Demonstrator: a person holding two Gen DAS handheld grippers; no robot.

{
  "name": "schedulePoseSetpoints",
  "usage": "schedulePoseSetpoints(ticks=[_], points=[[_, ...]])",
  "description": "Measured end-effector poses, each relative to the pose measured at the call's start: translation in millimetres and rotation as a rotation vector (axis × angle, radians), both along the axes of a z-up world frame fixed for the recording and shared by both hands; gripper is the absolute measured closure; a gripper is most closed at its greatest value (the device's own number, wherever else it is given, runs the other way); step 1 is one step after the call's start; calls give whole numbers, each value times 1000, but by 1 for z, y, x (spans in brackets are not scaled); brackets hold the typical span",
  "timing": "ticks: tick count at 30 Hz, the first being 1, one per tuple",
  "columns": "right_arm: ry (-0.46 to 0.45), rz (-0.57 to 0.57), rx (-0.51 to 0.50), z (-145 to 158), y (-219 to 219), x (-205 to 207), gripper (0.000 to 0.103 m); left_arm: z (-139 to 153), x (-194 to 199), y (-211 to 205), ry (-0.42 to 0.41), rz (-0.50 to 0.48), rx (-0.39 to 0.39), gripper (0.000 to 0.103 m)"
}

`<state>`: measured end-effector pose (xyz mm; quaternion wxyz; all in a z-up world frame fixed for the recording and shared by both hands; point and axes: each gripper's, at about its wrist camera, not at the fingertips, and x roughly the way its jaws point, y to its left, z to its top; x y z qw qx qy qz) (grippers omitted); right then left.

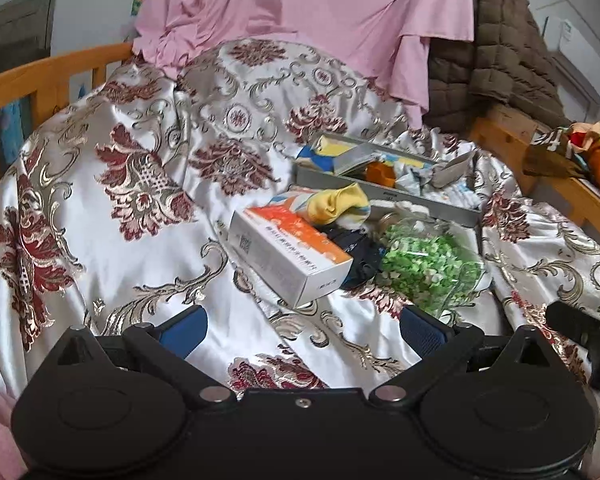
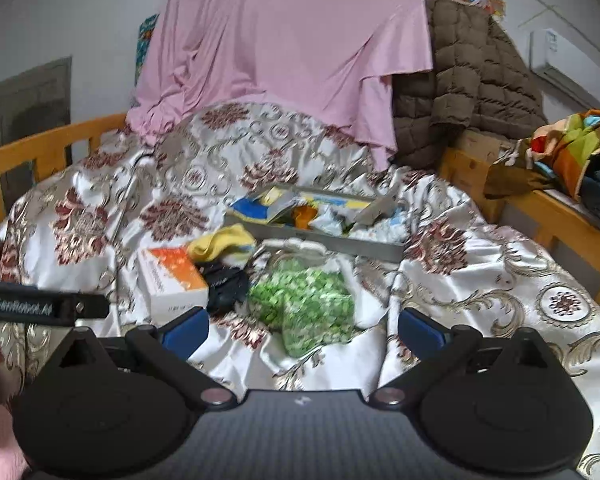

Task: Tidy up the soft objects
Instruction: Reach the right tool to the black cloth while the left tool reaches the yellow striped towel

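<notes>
Both the left gripper (image 1: 302,330) and right gripper (image 2: 303,330) are spread wide, empty. At frame centre, a yellow sock (image 1: 338,202) and dark cloth (image 1: 360,254) remain outside the grey tray (image 1: 440,206), which is seemingly part-filled.

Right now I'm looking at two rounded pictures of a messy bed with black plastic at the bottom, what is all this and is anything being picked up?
The black plastic is a pair of hand-held tongs with blue pads; a person holds one in each hand, and each carries a wide-angle camera looking forward along it. One picture is from the left tongs, the other from the right tongs. Both are open and hold nothing. On the flowered bedspread lie an orange and white box, a yellow sock, a dark cloth, a bag of green pieces and a gray tray of small things. A pink sheet hangs behind.
</notes>
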<state>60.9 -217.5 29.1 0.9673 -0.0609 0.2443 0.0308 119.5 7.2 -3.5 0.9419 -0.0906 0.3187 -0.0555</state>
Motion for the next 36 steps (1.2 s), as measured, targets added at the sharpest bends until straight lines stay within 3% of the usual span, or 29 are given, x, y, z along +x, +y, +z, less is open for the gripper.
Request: schedulePoseSetpoints(ticks=[9,17,21,28,36], points=[[81,72,-67,-19,23,13,0,-9,28,2,70,14,53,1],[-6,116,-78,-20,32,22,0,-11,65,4,95,-5,76,1],[-28,144,-129,-21,34,38,0,-10,92,6,71,-6,91,1],[22,226,-206,-41,38,82,0,-10,141,10,-11,-26,81,1],[9,373,-331,-66,51,131,0,-18,186,7,-119,-149,44,1]])
